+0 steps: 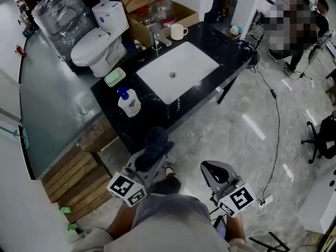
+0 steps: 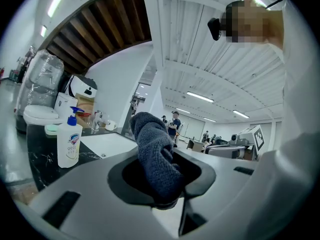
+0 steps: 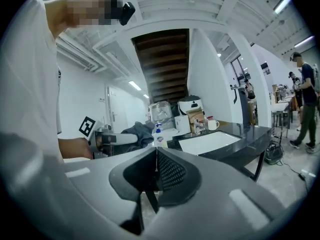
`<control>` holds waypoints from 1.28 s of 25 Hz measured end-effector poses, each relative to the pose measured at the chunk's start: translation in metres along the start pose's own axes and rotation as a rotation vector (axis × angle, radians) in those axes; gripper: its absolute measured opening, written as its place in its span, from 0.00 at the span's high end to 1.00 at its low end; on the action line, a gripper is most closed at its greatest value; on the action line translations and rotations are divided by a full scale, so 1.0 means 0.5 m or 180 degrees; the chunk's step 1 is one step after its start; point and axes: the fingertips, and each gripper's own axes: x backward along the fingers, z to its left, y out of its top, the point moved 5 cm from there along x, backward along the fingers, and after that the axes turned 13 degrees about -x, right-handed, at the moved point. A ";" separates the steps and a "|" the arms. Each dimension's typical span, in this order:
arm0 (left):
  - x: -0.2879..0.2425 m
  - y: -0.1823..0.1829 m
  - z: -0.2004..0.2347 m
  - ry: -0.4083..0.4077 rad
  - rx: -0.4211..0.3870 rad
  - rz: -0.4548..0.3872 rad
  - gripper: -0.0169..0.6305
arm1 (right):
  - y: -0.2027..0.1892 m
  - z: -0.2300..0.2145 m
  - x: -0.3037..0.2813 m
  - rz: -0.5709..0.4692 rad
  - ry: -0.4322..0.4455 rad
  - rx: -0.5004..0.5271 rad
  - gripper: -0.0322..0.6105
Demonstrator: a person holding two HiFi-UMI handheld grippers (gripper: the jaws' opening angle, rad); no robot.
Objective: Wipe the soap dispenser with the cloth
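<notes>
A white soap dispenser (image 1: 129,102) with a blue pump stands on the black counter (image 1: 110,92), left of the white sink (image 1: 176,71). It also shows in the left gripper view as the dispenser (image 2: 69,140) and, small, in the right gripper view (image 3: 158,135). My left gripper (image 1: 157,140) is shut on a dark blue cloth (image 2: 157,156), bunched and sticking up from the jaws, just short of the counter's near edge. The cloth (image 1: 153,146) is apart from the dispenser. My right gripper (image 1: 211,169) is shut with nothing in it, over the floor to the right.
A green soap dish (image 1: 115,76), a tap (image 1: 156,39) and a white mug (image 1: 178,31) sit on the counter. A white toilet (image 1: 100,41) and cardboard boxes (image 1: 157,12) stand behind it. Wooden planks (image 1: 79,177) lie at left, cables (image 1: 275,125) on the floor at right. People stand in the background.
</notes>
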 end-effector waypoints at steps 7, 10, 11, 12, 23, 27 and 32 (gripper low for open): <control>0.022 -0.001 0.067 0.0318 -0.0015 -0.0007 0.81 | 0.010 -0.017 -0.100 0.0073 0.0376 0.0001 0.95; 0.054 0.001 0.089 0.0502 0.0003 -0.0019 0.81 | 0.025 -0.004 -0.141 0.0095 0.0580 0.0042 0.95; 0.063 0.002 0.096 0.0561 0.0006 -0.0029 0.81 | 0.031 0.000 -0.154 0.0108 0.0645 0.0065 0.95; 0.072 0.003 0.104 0.0619 0.0009 -0.0041 0.81 | 0.037 0.003 -0.167 0.0126 0.0708 0.0096 0.95; 0.085 -0.011 0.193 0.1209 0.0136 -0.0117 0.81 | 0.090 -0.001 -0.303 0.0484 0.1359 0.0541 0.95; 0.063 -0.010 0.223 0.1372 0.0193 -0.0095 0.81 | 0.119 -0.030 -0.360 0.0568 0.1557 0.0581 0.95; 0.023 -0.008 0.273 0.1664 0.0293 -0.0032 0.81 | 0.159 -0.072 -0.435 0.0682 0.1856 0.0595 0.95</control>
